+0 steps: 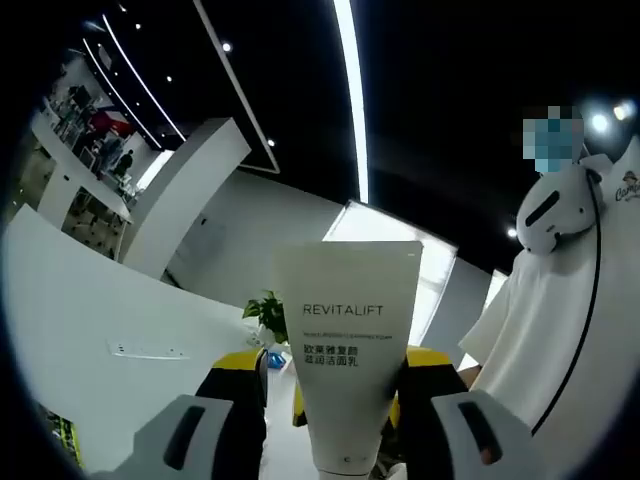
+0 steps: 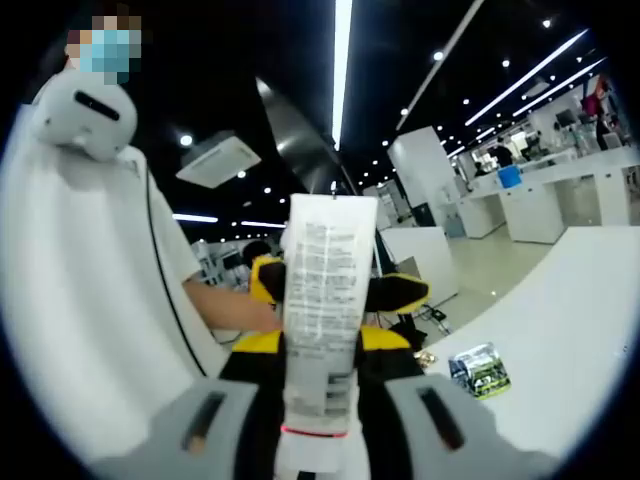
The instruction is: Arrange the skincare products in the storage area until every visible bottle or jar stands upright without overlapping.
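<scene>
A white REVITALIFT tube [image 1: 347,350] stands upright between my left gripper's [image 1: 345,455] jaws, printed front towards the camera, and the jaws are shut on its lower end. Just behind it, yellow-and-black jaw tips of the right gripper [image 1: 432,362] flank the same tube. In the right gripper view the tube's back [image 2: 322,300], covered in small print, rises between my right gripper's [image 2: 316,440] jaws, which are shut on it. The left gripper's yellow-and-black tips [image 2: 398,292] show on either side of the tube there. The tube is held high, with ceiling behind it.
A person in a white shirt [image 1: 545,340] stands close, with an arm [image 2: 235,305] reaching to the grippers. A white tabletop [image 2: 560,340] carries a small green packet [image 2: 480,368]. A white counter [image 1: 100,300], a potted plant [image 1: 268,315] and a blue bin [image 2: 510,177] lie farther off.
</scene>
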{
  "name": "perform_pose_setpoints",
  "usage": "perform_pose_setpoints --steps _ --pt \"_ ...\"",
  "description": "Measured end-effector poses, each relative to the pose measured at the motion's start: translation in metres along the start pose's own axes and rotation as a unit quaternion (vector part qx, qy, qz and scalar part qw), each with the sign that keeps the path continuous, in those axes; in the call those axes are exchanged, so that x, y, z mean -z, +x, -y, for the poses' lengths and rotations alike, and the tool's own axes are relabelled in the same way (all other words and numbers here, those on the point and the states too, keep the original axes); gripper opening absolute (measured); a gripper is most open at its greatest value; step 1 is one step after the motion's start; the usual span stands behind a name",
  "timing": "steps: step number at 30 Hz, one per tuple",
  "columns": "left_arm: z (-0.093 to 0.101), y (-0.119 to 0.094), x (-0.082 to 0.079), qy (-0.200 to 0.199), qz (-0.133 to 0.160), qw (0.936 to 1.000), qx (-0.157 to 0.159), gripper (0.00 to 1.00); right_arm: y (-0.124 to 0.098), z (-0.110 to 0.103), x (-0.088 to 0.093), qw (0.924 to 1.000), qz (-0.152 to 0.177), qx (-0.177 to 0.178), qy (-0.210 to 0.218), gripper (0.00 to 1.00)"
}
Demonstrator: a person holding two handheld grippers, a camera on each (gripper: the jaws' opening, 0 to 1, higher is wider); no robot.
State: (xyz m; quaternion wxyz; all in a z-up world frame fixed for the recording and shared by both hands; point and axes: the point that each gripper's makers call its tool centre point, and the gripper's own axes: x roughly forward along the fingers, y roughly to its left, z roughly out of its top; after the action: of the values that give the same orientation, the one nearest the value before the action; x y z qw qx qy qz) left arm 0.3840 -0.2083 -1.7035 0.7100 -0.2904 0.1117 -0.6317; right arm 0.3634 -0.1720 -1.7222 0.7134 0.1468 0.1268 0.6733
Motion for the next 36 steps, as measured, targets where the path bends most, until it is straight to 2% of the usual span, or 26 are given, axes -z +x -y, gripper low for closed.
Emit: perform_pose_setpoints --steps 2,5,13,18,28,36 --pt "0.002 0.001 0.003 -0.001 -0.005 1.0000 0.003 0.50 0.000 -0.001 0.000 1.0000 0.000 -0.003 0.001 0.25" --pt "0.007 0.002 0.009 -0.005 -0.016 0.9997 0.015 0.41 -0.001 0.000 0.000 1.0000 -0.001 -0.002 0.001 0.25" --pt "0.010 0.001 0.013 0.010 -0.020 0.9997 0.006 0.38 -0.003 -0.004 0.005 1.0000 0.001 -0.007 0.007 0.25" --pt "0.010 0.002 0.013 0.006 -0.017 0.9998 -0.004 0.37 -0.002 -0.005 0.005 0.9999 0.007 -0.006 0.010 0.26" --pt "0.009 0.002 0.017 0.001 -0.035 0.9990 -0.027 0.34 0.000 -0.006 0.009 0.9999 0.002 0.003 0.009 0.28" --pt "0.007 0.002 0.016 0.005 -0.034 0.9985 -0.042 0.34 0.000 -0.003 0.008 0.9998 0.000 0.019 0.003 0.29"
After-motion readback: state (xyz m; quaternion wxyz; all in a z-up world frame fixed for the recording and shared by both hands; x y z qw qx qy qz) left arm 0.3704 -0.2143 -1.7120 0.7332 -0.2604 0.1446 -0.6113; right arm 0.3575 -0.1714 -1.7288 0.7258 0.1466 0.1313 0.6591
